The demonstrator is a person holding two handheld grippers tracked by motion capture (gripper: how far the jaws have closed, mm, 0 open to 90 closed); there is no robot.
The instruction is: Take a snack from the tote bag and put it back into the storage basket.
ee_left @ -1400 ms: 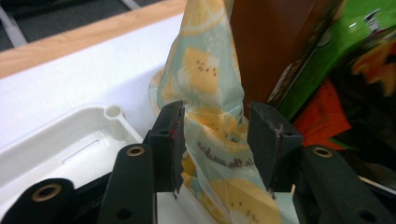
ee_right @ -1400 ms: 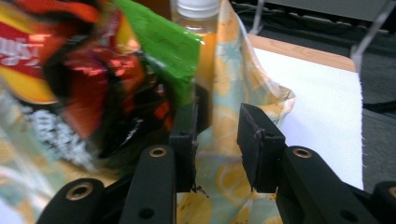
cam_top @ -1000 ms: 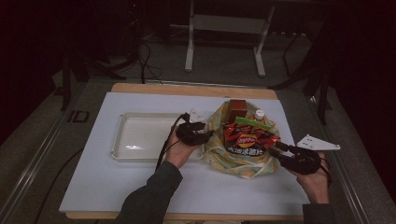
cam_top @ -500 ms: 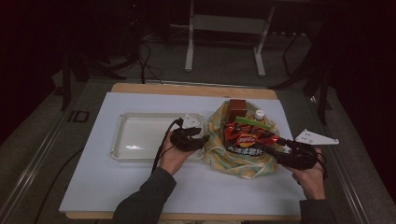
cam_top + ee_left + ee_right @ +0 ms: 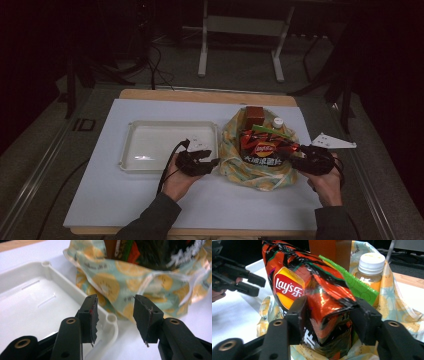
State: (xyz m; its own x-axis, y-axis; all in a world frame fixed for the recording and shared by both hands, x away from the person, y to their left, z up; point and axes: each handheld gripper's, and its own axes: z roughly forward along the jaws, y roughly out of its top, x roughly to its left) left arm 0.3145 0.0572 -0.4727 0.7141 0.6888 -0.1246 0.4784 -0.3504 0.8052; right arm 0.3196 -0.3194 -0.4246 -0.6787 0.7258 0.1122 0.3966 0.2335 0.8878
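Pinching the chip bag point(image 5: 312, 302) with my right gripper point(image 5: 328, 315), jaws clamped on its crinkled corner, I judge a slow, straight lift best so it clears the fruit-print bag point(image 5: 260, 167) that holds it. Beside that bag, my left gripper point(image 5: 115, 315) hangs with jaws apart, ready to pin the fabric by the white tray point(image 5: 150, 150).

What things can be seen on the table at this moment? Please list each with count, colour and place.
chip bag: 1, red-orange and black, in the cloth bag, between the right jaws
cloth bag: 1, fruit print, table's right half
bottle: 1, white cap, in the cloth bag
brown box: 1, in the cloth bag
green packet: 1, beside the bottle
tray: 1, white, left of the cloth bag
left gripper: open, near the cloth bag
right gripper: closed on the chip bag
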